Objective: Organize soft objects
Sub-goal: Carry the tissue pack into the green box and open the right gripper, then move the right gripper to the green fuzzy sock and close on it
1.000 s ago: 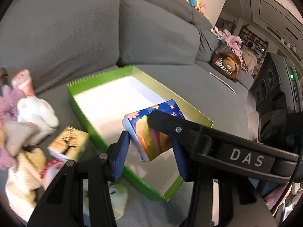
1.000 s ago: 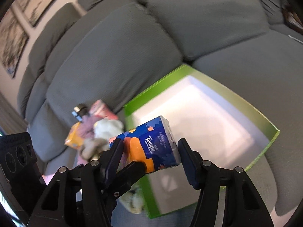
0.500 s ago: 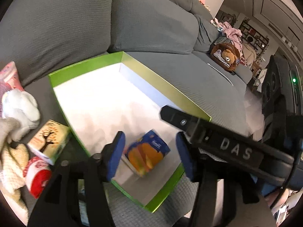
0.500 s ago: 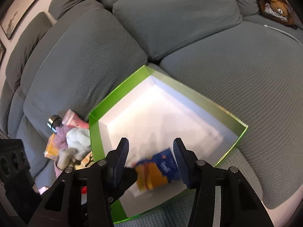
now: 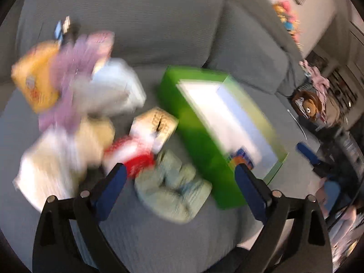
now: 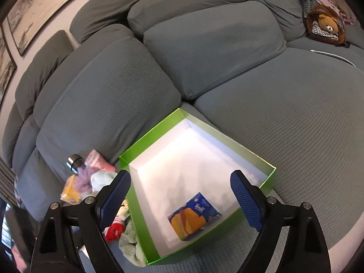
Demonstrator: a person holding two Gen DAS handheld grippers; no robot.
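Observation:
A blue and orange tissue pack (image 6: 193,216) lies on the white floor of the green box (image 6: 127,161) on the grey sofa seat; a corner of the tissue pack (image 5: 241,157) shows in the blurred left wrist view too. My right gripper (image 6: 180,195) hovers above the box, jaws opening wide, nothing between them. My left gripper (image 5: 179,183) is opening too, over a pale green cloth (image 5: 173,195) left of the green box (image 5: 204,150), not pressing on it. A heap of soft items (image 5: 75,104) lies beyond it.
A red and white packet (image 5: 134,154) and a beige box (image 5: 157,122) sit beside the heap. A dark bottle (image 6: 74,162) and a yellow packet (image 6: 69,191) lie at the sofa back. A teddy bear (image 6: 325,26) sits far right.
Both grippers let go of the tissue pack; it dropped into the box. Both jaws spread wide. The left gripper swung left, toward the heap; the right one drew back and up.

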